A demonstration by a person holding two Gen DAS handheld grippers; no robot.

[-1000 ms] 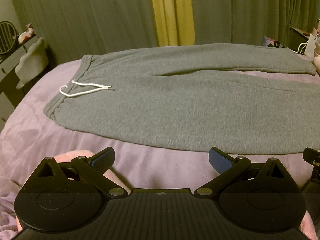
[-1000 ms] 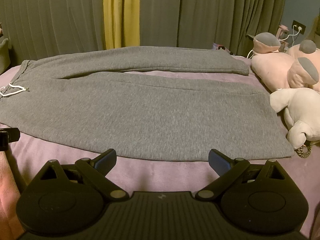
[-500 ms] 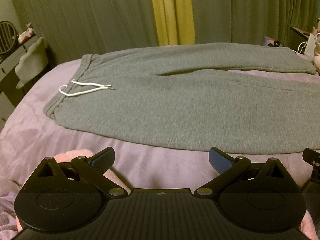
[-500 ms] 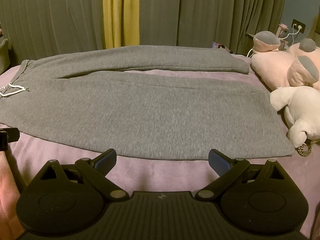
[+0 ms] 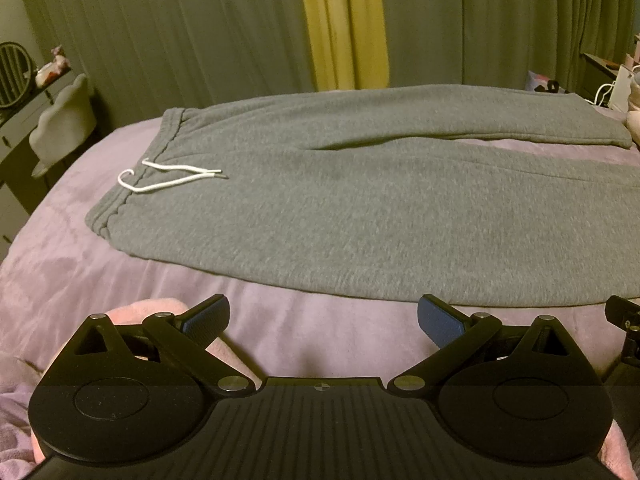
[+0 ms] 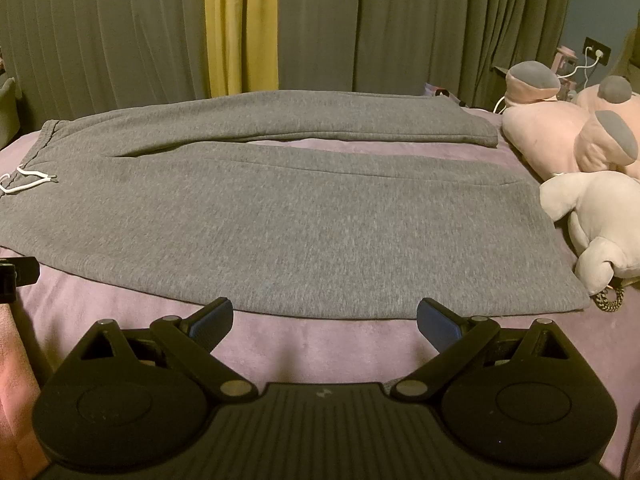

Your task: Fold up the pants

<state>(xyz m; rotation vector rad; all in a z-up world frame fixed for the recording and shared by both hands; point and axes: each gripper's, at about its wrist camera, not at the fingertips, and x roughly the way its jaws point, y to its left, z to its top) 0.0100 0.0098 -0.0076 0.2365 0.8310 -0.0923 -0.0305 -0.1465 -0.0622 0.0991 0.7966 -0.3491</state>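
Observation:
Grey sweatpants lie flat across the purple bed, waistband to the left, both legs stretched to the right with a narrow gap between them. A white drawstring rests on the waist. My left gripper is open above the bedcover just in front of the near edge of the pants, close to the waist end. My right gripper is open too, its fingertips right at the near hem edge of the front leg. Neither holds anything.
Pink and cream plush toys crowd the bed's right side beside the leg cuffs. A pink sleeve shows under the left gripper. Green and yellow curtains hang behind the bed. A dresser with a fan stands far left.
Both grippers have crept slightly forward towards the pants; otherwise the scene is the same.

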